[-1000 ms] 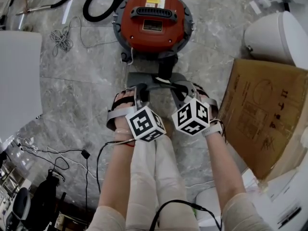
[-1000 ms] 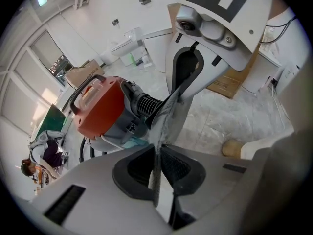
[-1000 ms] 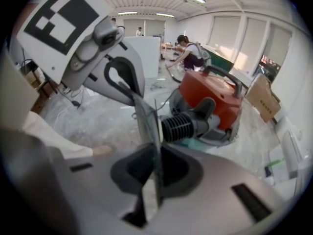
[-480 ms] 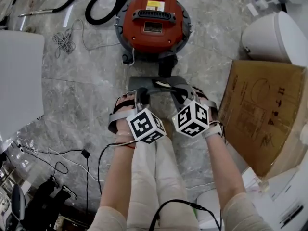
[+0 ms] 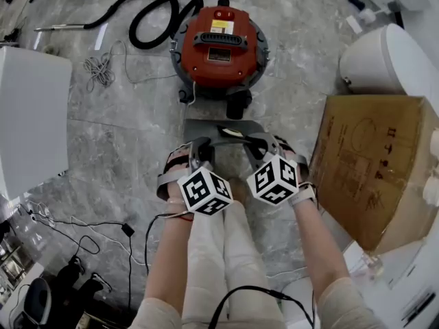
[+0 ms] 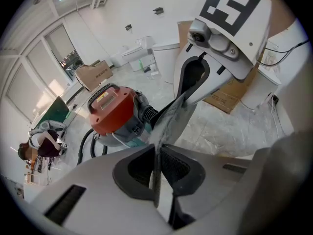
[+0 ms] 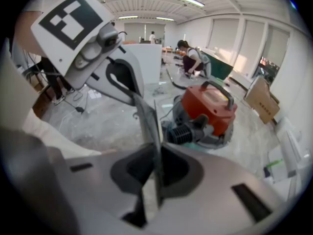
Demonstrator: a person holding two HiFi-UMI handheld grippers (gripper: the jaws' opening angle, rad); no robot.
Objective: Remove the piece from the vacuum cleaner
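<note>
**Supervisor:** Report the position of the part.

**Operator:** I have the grey piece [image 5: 223, 130] in both claws, above the floor [image 5: 130, 136] and in front of the vacuum cleaner [image 5: 219, 43]. A second ago its far edge overlapped the black port [image 5: 236, 105] at the front of the machine. In the head view that edge now sits just short of the port. In the right gripper view the ribbed port stands apart from the piece. I judge the piece to be detached, or within a hair of it.

**Supervisor:** State of the claws?

**Operator:** The left claw [image 6: 156, 168] is clenched on the thin edge of the piece at its left end. Its jaws are closing a little tighter on that edge at this moment. The right claw [image 7: 155, 173] is clenched on the opposite end, with the sheet pinched between its pads. Both grips are where they were a second ago.

**Supervisor:** What does this mean for the procedure?

**Operator:** The separation step appears complete or nearly so. The vacuum cleaner also sits farther from the claws than before, which suggests I am drawing the piece back towards me. What remains, by my estimate, is to carry the piece well clear of the port and set it down. The sheet is thin and held only by its edges, so I treat a slip or a twist between the two claws as the main risk.
</note>
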